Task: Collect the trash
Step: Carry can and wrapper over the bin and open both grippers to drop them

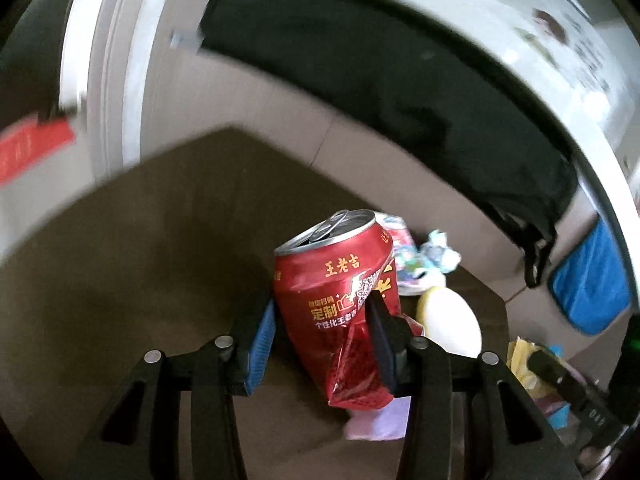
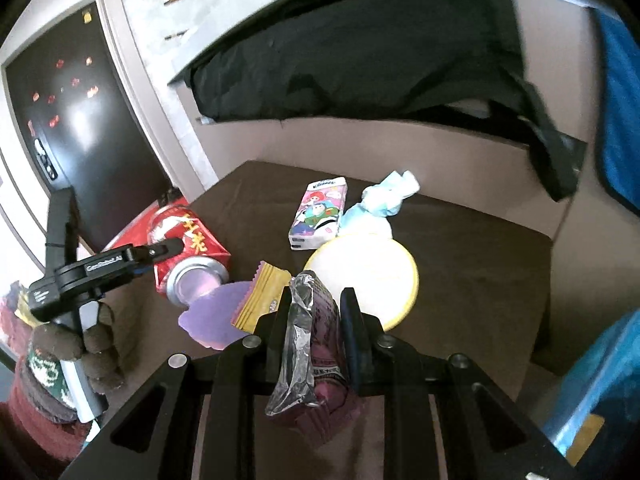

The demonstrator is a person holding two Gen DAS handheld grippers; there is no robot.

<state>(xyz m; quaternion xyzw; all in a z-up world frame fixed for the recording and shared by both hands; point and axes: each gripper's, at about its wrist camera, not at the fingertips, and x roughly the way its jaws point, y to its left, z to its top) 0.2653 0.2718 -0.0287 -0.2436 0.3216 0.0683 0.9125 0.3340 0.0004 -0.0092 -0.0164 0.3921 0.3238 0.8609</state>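
My left gripper (image 1: 322,312) is shut on a dented red drink can (image 1: 336,280), held above the brown table (image 1: 160,264). The right wrist view shows the same can (image 2: 188,248) tilted at the table's left edge, with the left gripper's finger (image 2: 160,249) across it. My right gripper (image 2: 316,304) is shut on a crumpled silver and maroon snack wrapper (image 2: 308,340), just above the table (image 2: 480,272). A yellow wrapper (image 2: 260,300) and a purple flat piece (image 2: 216,320) lie in front of it.
A round white and yellow lid (image 2: 372,276), a cartoon tissue pack (image 2: 320,212) and a crumpled blue-white tissue (image 2: 380,200) lie mid-table. A black cloth (image 2: 360,60) hangs over the beige ledge behind. A blue bag (image 2: 592,392) sits at the right.
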